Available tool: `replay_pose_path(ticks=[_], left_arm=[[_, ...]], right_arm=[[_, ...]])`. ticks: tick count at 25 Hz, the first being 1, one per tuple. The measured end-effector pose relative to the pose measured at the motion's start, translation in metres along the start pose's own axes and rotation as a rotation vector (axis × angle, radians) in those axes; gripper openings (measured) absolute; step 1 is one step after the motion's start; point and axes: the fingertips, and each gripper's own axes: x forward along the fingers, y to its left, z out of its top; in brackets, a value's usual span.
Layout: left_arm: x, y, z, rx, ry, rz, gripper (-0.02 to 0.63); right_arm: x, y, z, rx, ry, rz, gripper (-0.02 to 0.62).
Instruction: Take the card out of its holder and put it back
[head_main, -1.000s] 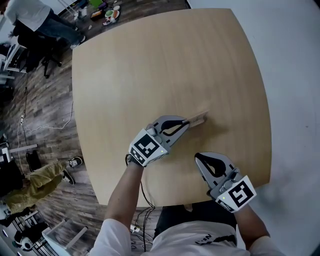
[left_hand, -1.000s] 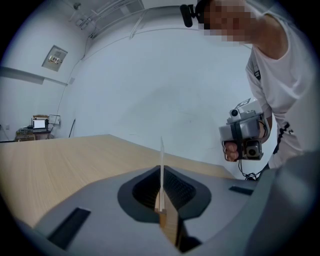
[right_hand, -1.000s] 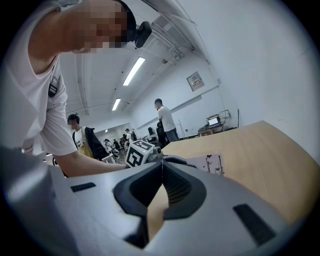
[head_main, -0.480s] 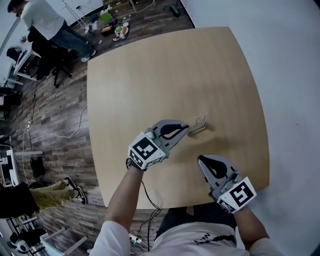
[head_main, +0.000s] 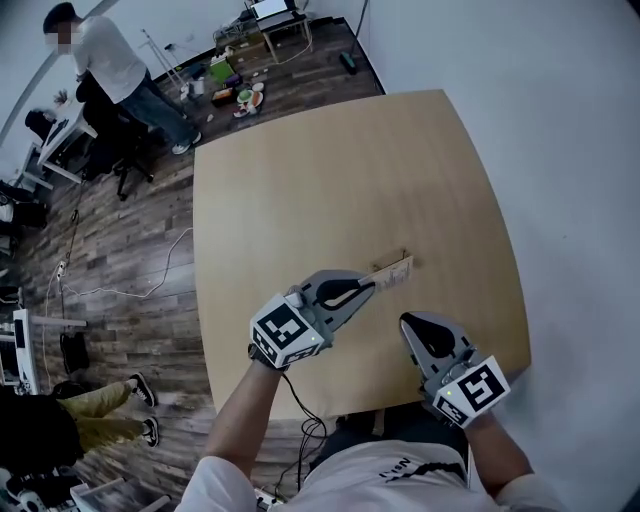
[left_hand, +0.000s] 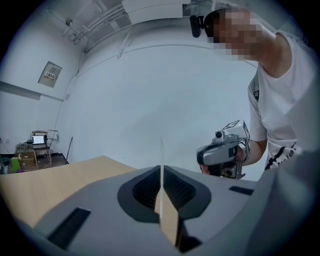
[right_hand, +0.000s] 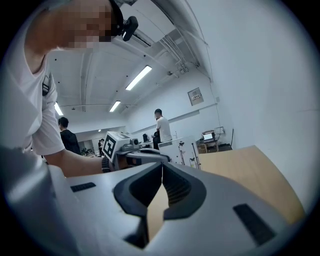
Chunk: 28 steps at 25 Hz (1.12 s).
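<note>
A thin pale card sticks out from the tip of my left gripper, which is shut on its near end. Along the card's far edge runs a wooden strip, the holder; I cannot tell whether the card is still seated in it. In the left gripper view the card stands edge-on between the closed jaws of the left gripper. My right gripper hovers near the table's front right, jaws shut with nothing between them. Its own view shows the right gripper closed, with the left gripper beyond.
The light wooden table carries nothing else; its front edge lies just below both grippers. A white wall runs along the right. On the wood floor at back left a person stands among chairs and clutter.
The head camera has pulled back, so the table sits lower and smaller in view. The left gripper keeps its hold at the card, which now shows more of its face. The right gripper barely moved.
</note>
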Motion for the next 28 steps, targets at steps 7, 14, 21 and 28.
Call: replay_pose_path(ticks=[7, 14, 21, 28], left_arm=[[-0.046, -0.054, 0.022, -0.015, 0.003, 0.017, 0.025], [-0.091, -0.095, 0.055, -0.076, -0.100, 0.062, 0.025], [-0.136, -0.136, 0.057, -0.068, -0.117, 0.054, 0.025], [-0.155, -0.157, 0.065, -0.041, -0.119, 0.053, 0.025]], right_arm=[[-0.026, 0.041, 0.016, -0.009, 0.011, -0.028, 0.015], [-0.046, 0.085, 0.039, -0.053, -0.039, -0.010, 0.015], [-0.069, 0.138, 0.052, -0.082, -0.083, 0.008, 0.015], [-0.080, 0.164, 0.058, -0.111, -0.104, 0.023, 0.015]])
